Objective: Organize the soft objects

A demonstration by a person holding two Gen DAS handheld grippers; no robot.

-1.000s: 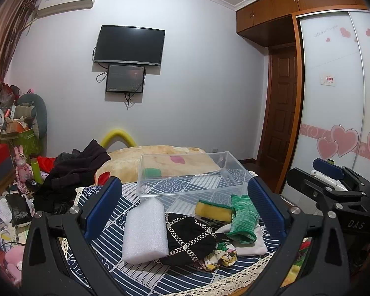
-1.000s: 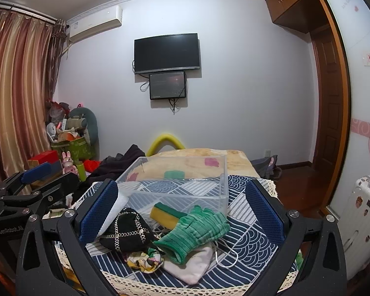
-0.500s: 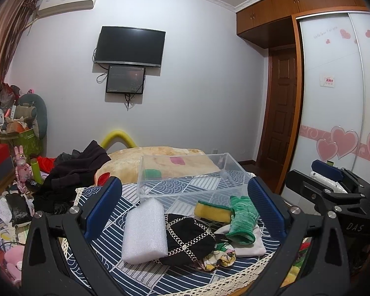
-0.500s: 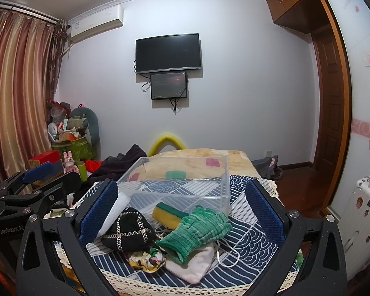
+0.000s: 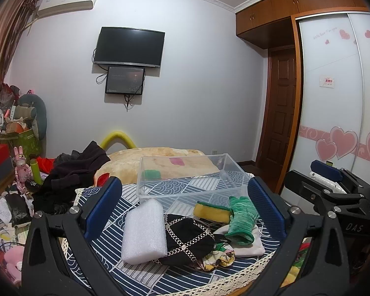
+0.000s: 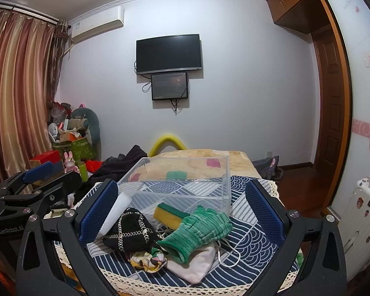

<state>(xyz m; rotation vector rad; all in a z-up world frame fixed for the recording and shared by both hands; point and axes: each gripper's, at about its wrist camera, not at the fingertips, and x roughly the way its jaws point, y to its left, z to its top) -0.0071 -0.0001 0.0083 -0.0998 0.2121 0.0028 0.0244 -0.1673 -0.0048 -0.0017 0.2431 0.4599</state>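
A pile of soft things lies on the blue patterned tablecloth: a white foam block, a black quilted pouch, a yellow-green sponge, a green glove, a floral cloth and a white mask. An empty clear plastic bin stands just behind them. My left gripper is open and empty, above the pile. My right gripper is open and empty, also over the pile, with the glove and pouch between its fingers.
A bed with a tan blanket and dark clothes lies behind the table. Clutter and boxes fill the left floor. A wardrobe with heart stickers and a door are at the right. A white suitcase stands at the right.
Both grippers have drifted very slightly; the pile and the bin have not moved. Both grippers stay open.
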